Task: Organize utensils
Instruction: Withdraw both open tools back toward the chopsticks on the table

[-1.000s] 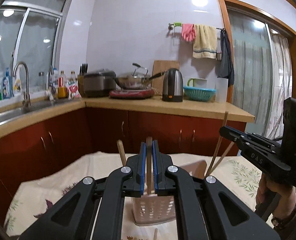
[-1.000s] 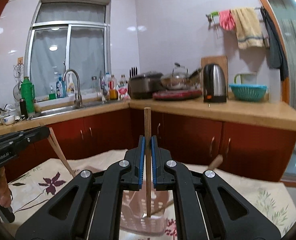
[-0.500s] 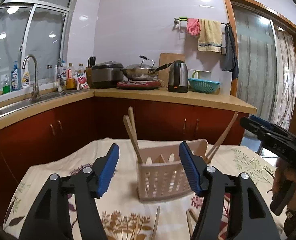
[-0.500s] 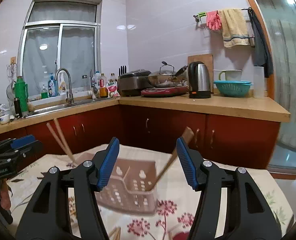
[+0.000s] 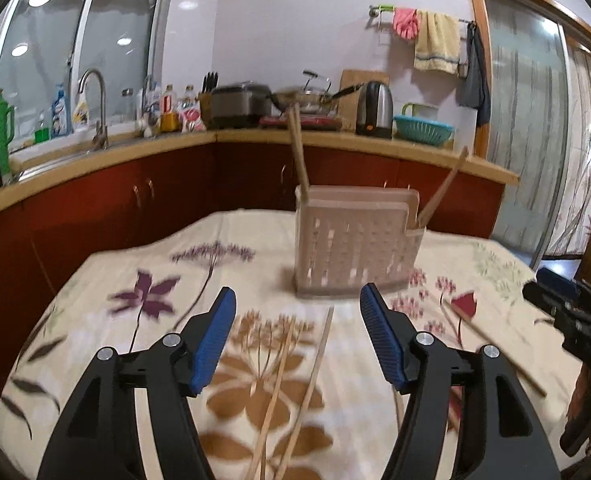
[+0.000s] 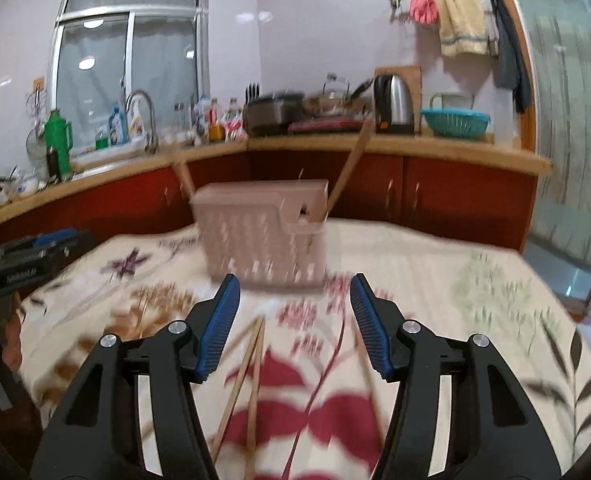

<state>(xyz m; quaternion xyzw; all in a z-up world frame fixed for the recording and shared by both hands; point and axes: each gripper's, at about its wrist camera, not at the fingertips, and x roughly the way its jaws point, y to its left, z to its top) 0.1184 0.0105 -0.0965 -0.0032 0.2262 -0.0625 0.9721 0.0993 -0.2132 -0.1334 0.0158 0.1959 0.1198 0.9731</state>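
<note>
A pale pink slotted utensil holder [image 5: 355,248] stands on the flowered tablecloth, with wooden chopsticks leaning out of its left end [image 5: 297,152] and its right end [image 5: 441,192]. My left gripper [image 5: 297,340] hovers open in front of it, above a pair of loose chopsticks [image 5: 291,380] lying on the cloth. In the right wrist view the holder [image 6: 263,236] is blurred. My right gripper [image 6: 295,324] is open with its jaws closing a little. Nothing is pressed between its pads, and two loose chopsticks [image 6: 247,364] lie on the cloth below them.
Another single chopstick [image 5: 495,356] lies on the cloth at the right, near the other gripper [image 5: 567,308]. Behind the table [image 6: 475,280] runs a red-fronted kitchen counter [image 5: 375,144] with a sink, bottles, pots and a kettle [image 5: 373,110]. A glass door is at the right.
Both grippers let go of the chopsticks they held over the holder and opened. Both then drew back and sank toward the table, so the holder now looks farther away.
</note>
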